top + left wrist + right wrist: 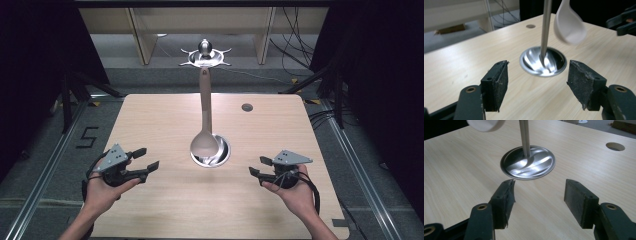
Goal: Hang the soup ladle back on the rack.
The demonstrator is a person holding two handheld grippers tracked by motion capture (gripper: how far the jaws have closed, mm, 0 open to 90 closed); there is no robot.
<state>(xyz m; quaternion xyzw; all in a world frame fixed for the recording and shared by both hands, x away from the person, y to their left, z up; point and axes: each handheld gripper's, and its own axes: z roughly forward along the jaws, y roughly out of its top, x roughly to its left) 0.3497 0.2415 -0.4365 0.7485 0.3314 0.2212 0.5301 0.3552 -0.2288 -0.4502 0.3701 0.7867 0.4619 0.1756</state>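
Two grippers, both empty: your left gripper (150,159) hovers over the near-left part of the wooden table (150,115) with its jaws spread wide, and your right gripper (261,167) mirrors it at the near right, jaws equally parted and pinching nothing. In the left gripper view the worn black pads (499,82) frame bare wood, and the right gripper view shows the same open gap between its own pads (577,200).

Between the two tools, a little farther from you, stands a utensil stand: a shiny round metal base (216,156) resting on the tabletop, a thin metal pole (545,27) rising from its centre, and a hook ring with a ball finial (205,54) at the top. A pale ladle-like spoon (205,142) hangs from that ring, handle up, its bowl dangling just above the base and near the pole. Whether the bowl touches the pole cannot be told.

Both grippers sit well apart from the spoon and the stand, each aimed roughly toward the base. A small round cable hole (247,107) marks the far right of the table.

Judging from this layout, the work has barely begun: the spoon is on its hook, nothing is grasped, and your approach, grip and lift or handling of the spoon all remain ahead of you.
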